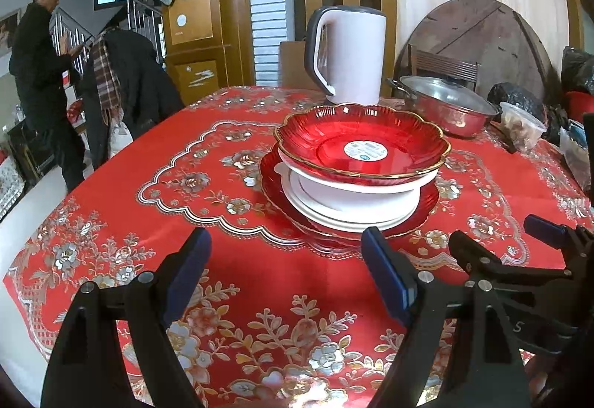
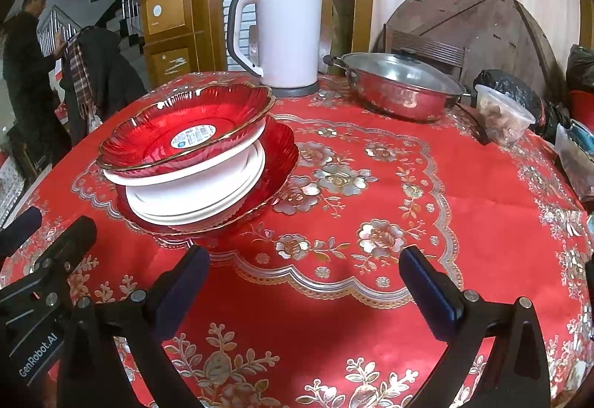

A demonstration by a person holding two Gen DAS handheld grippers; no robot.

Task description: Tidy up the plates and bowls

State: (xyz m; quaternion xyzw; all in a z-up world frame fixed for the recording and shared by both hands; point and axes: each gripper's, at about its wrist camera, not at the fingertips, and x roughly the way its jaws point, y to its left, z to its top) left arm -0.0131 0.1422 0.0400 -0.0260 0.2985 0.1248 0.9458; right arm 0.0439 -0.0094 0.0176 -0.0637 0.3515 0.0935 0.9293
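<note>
One stack of dishes stands on the red tablecloth. On top is a red scalloped bowl [image 1: 362, 144] [image 2: 185, 133] with a gold rim and a round sticker. Under it sit a white bowl [image 1: 356, 187] [image 2: 193, 172] and white plates [image 1: 334, 213] [image 2: 193, 211], all resting on a large red plate [image 1: 274, 181] [image 2: 282, 155]. My left gripper [image 1: 286, 259] is open and empty, just short of the stack. My right gripper [image 2: 304, 274] is open and empty, to the right of the stack; the right gripper [image 1: 501, 244] also shows in the left wrist view.
A white kettle [image 1: 349, 55] [image 2: 286, 40] stands behind the stack. To its right are a lidded steel pot [image 1: 445, 103] [image 2: 401, 85] and a plastic tub [image 1: 521, 126] [image 2: 501, 118]. A person [image 1: 41, 74] stands by the stairs at far left.
</note>
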